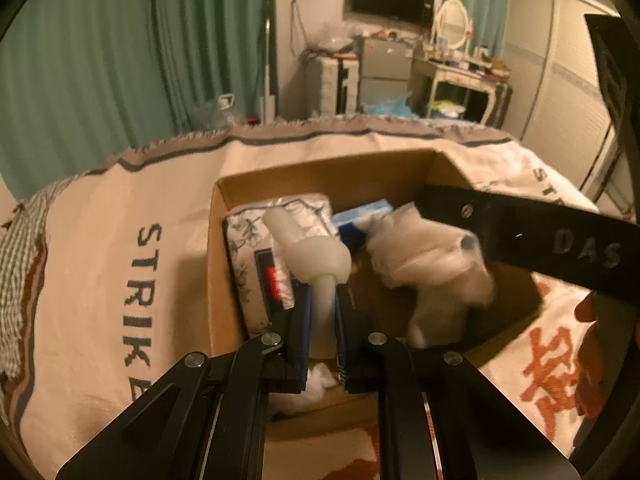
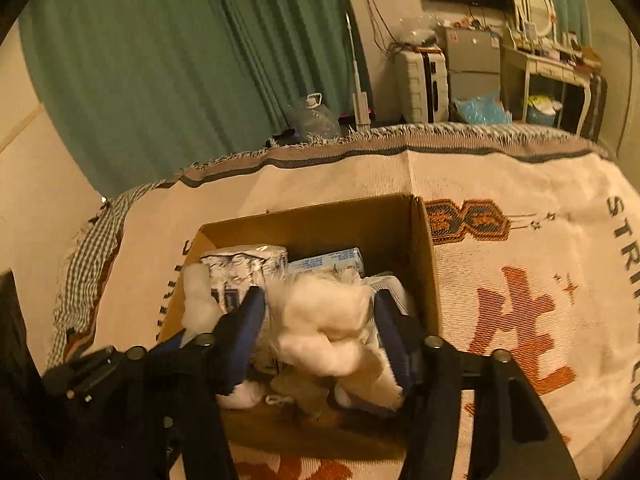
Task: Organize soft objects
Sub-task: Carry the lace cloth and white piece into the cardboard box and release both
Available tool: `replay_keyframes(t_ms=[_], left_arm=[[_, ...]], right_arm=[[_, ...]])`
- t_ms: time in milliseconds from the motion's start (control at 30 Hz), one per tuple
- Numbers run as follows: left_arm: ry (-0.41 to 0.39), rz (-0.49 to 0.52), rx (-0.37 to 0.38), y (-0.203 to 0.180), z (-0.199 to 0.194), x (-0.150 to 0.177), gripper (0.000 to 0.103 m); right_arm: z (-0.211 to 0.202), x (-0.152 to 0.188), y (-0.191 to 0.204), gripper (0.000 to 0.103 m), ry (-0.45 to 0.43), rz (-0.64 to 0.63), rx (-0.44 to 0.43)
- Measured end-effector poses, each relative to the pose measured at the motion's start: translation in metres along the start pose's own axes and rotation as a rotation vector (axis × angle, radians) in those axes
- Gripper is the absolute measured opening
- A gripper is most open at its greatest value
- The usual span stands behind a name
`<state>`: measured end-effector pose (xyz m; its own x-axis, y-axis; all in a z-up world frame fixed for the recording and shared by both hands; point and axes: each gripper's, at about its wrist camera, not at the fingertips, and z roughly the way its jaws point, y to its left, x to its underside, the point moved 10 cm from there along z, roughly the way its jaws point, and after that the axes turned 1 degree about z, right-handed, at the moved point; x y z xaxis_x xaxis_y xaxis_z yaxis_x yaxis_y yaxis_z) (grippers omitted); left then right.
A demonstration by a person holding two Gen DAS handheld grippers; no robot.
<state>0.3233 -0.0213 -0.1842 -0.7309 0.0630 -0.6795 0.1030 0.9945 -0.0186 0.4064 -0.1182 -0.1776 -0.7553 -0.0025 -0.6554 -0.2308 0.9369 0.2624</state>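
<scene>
An open cardboard box (image 1: 320, 172) stands on a cream blanket; it also shows in the right wrist view (image 2: 312, 220). My left gripper (image 1: 323, 312) is shut on a strip of white cotton wadding (image 1: 316, 256) above the box's left half. My right gripper (image 2: 320, 308) is shut on a bag of white cotton balls (image 2: 324, 320) over the box; in the left wrist view the bag (image 1: 424, 256) hangs from the right gripper's black finger (image 1: 520, 236). A floral tissue pack (image 1: 248, 236) and a blue pack (image 1: 360, 216) lie inside the box.
The cream blanket (image 2: 520, 240) with printed letters and red characters covers the bed around the box. Loose cotton (image 1: 316, 384) lies at the box's near end. Beyond the bed are green curtains (image 2: 160, 60), a water jug (image 2: 314, 118), a suitcase and a dresser.
</scene>
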Motion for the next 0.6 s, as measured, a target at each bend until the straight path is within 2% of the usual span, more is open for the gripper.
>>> replay_keyframes(t_ms=[33,100,233,367,433,467,500,600], left_arm=[[0.005,-0.006,-0.002,0.001,0.002,0.001,0.013],[0.017,-0.013,0.003,0.0,0.003,0.003,0.014],[0.021,0.007,-0.01,-0.002,-0.009,0.002,0.015],[-0.022,0.017,-0.029,-0.003,-0.033,-0.008,0.016],[-0.05,0.003,-0.047,-0.001,-0.051,-0.014,0.028],[-0.067,-0.007,-0.052,0.002,-0.059,-0.018,0.046],[-0.093,-0.017,-0.054,0.002,-0.07,-0.022,0.061],[-0.161,-0.038,-0.039,0.0,-0.105,-0.035,0.066]], right_arm=[[0.002,0.0,-0.002,0.07,0.0,0.007,0.003],[0.004,-0.001,-0.007,0.074,-0.007,0.026,0.008],[-0.003,-0.001,-0.012,0.076,-0.013,0.034,0.021],[-0.027,-0.004,-0.01,0.076,-0.032,0.012,0.036],[-0.042,-0.006,-0.007,0.076,-0.046,0.002,0.042],[-0.053,-0.007,-0.006,0.076,-0.059,-0.005,0.046],[-0.063,-0.008,-0.006,0.076,-0.07,-0.01,0.047],[-0.1,-0.013,-0.004,0.076,-0.112,-0.017,0.049]])
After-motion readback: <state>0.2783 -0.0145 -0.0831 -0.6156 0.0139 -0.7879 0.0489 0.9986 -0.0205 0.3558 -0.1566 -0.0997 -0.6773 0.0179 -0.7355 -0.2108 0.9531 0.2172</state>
